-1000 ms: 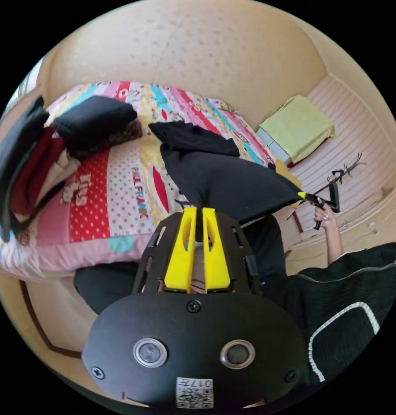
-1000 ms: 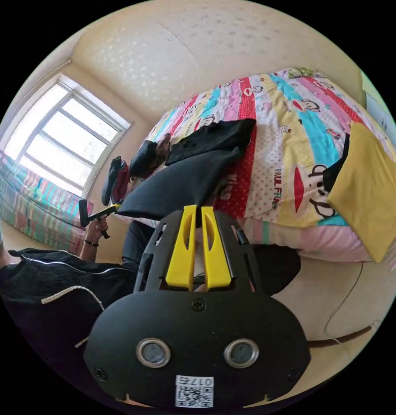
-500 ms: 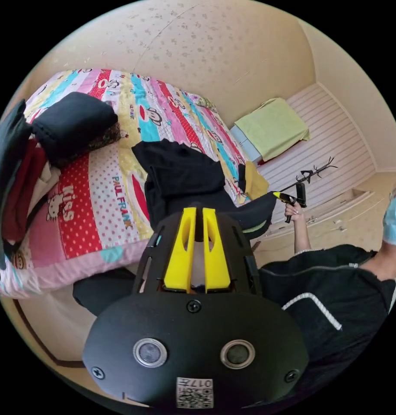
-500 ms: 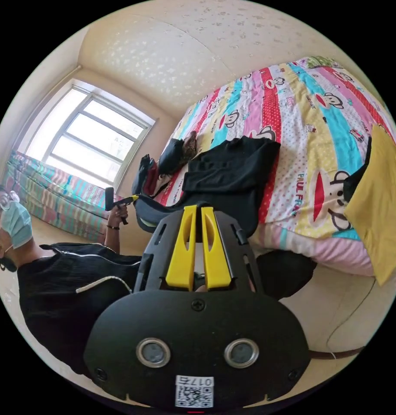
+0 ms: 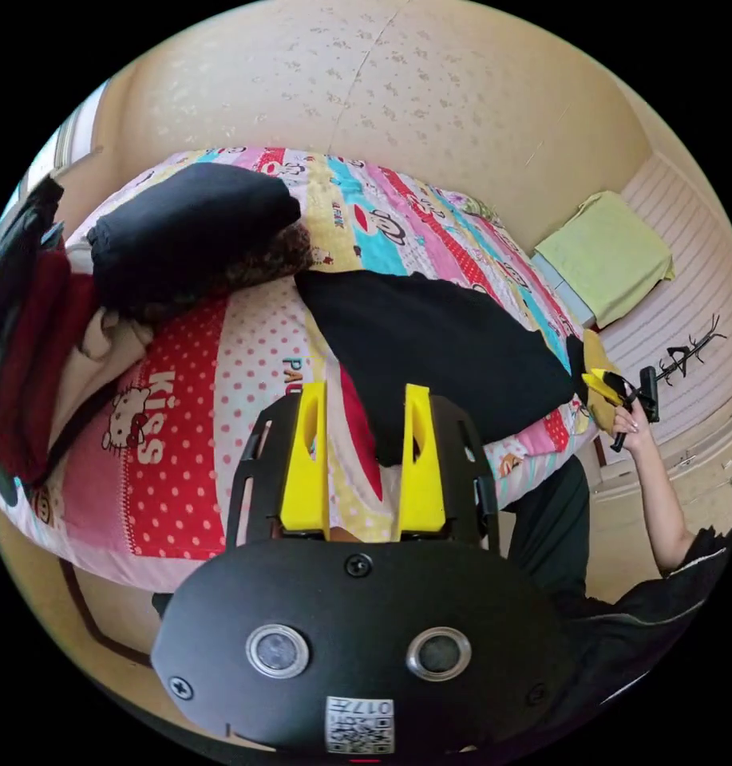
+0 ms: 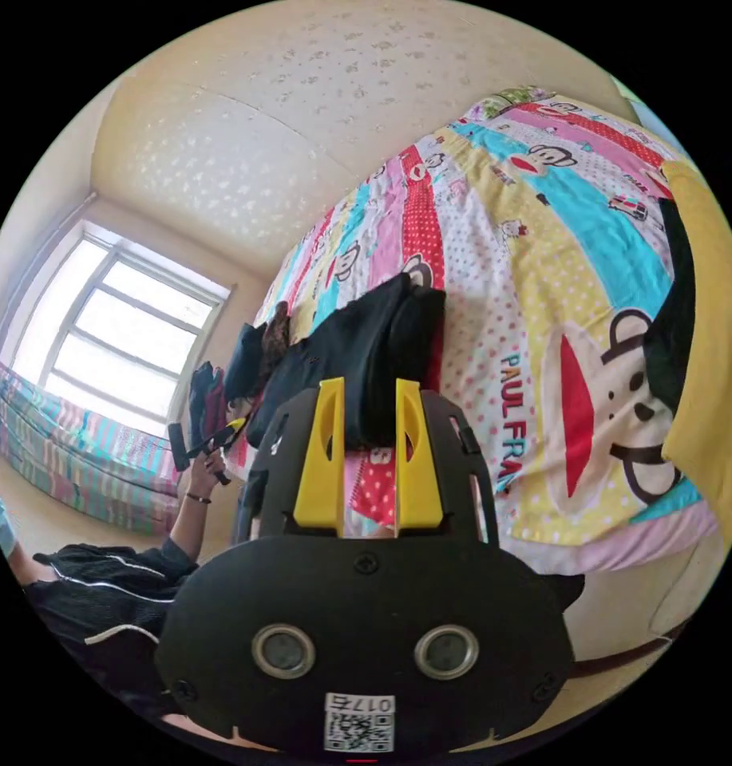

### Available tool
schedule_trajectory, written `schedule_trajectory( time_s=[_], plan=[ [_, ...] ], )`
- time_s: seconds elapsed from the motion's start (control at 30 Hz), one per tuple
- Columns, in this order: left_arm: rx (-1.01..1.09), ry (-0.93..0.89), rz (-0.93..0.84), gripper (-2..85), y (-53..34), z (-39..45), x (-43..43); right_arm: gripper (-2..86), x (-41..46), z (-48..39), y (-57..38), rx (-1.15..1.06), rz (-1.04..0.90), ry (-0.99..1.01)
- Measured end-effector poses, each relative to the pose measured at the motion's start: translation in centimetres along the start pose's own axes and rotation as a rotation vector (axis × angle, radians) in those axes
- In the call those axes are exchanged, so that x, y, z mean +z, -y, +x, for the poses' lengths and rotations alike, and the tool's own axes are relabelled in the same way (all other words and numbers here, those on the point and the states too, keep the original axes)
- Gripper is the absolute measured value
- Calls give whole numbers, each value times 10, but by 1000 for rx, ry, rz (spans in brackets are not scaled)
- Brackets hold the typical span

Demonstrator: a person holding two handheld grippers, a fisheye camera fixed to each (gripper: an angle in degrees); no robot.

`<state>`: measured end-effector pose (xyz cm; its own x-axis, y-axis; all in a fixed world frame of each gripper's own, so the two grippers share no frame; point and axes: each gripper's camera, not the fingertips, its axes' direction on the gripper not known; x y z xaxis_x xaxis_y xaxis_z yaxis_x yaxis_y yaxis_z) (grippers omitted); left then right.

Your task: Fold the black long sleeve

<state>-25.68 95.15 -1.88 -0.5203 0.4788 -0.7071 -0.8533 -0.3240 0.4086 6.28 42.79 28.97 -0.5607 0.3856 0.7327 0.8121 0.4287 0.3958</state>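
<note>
1. Both tongs stand with jaws apart, gripping nothing: the left gripper [image 5: 358,463] and the right gripper [image 6: 367,455].
2. Each hovers just off the bed's near edge, pointing over the quilt [image 5: 182,415].
3. A hand [image 5: 635,415] grips the right tool beyond the shirt.
4. Folded, the black long sleeve [image 5: 437,359] lies flat on the quilt, long axis along that near edge.

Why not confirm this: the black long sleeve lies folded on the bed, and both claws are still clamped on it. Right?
Not quite. The black long sleeve does lie folded on the bed, but both claws are open and off it: the left claw in the left gripper view, the right claw in the right gripper view.
</note>
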Motion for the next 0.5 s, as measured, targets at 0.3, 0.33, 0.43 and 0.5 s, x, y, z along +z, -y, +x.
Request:
schedule_trajectory(
  time_s=[0.3, 0.33, 0.43, 0.5],
  plan=[
    [-57, -171, -66, 103, -12, -16, 28, 107, 53, -40, 20, -193, -81, -151],
    [-37, -209, -93, 83, -8, -13, 36, 99, 63, -41, 22, -198, -128, -161],
    [8, -256, -146, 46, 9, -13, 31, 62, 64, -59, 22, -261, -145, -293],
    [65, -262, -116, 43, 19, -12, 5, 49, 30, -74, 18, -231, -74, -170]
  ],
)
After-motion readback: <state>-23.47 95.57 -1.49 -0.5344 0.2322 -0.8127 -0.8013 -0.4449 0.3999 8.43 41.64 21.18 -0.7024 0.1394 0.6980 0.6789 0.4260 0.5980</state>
